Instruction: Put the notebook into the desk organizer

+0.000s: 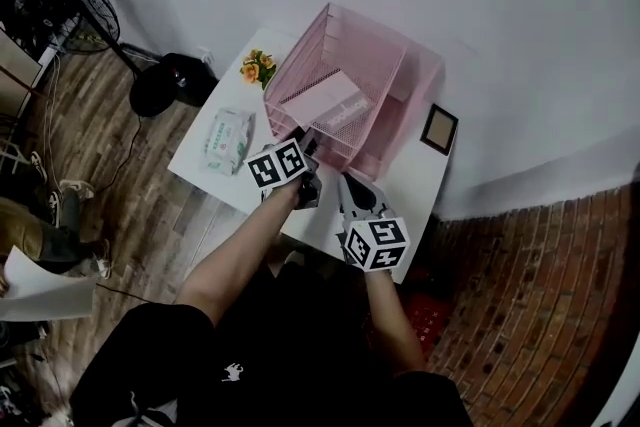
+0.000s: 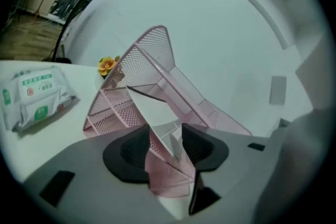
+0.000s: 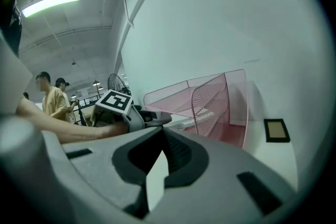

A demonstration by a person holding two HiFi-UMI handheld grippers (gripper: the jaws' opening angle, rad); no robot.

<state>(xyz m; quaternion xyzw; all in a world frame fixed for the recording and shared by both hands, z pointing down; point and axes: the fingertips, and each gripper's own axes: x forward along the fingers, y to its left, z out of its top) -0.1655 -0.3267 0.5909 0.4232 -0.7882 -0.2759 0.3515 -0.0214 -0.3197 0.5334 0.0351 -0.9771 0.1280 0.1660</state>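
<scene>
A pink notebook (image 1: 328,103) lies slanted inside the pink mesh desk organizer (image 1: 390,55) on the white table (image 1: 412,187). My left gripper (image 1: 300,140) is at the organizer's front edge. In the left gripper view its jaws (image 2: 167,136) stand apart around the notebook's pale corner (image 2: 152,107) and the organizer's mesh (image 2: 152,50), and the pads do not press on either. My right gripper (image 1: 348,183) hovers over the table just in front of the organizer. Its jaws (image 3: 164,131) meet at the tips with nothing between them. The notebook (image 3: 202,115) and organizer (image 3: 231,97) lie ahead of it.
A pack of wet wipes (image 1: 227,139) lies on the table's left part, and a small bunch of flowers (image 1: 257,67) stands at the back left. A small framed picture (image 1: 439,128) lies right of the organizer. A fan (image 1: 80,5) stands on the floor at the left, and people (image 3: 52,99) stand in the distance.
</scene>
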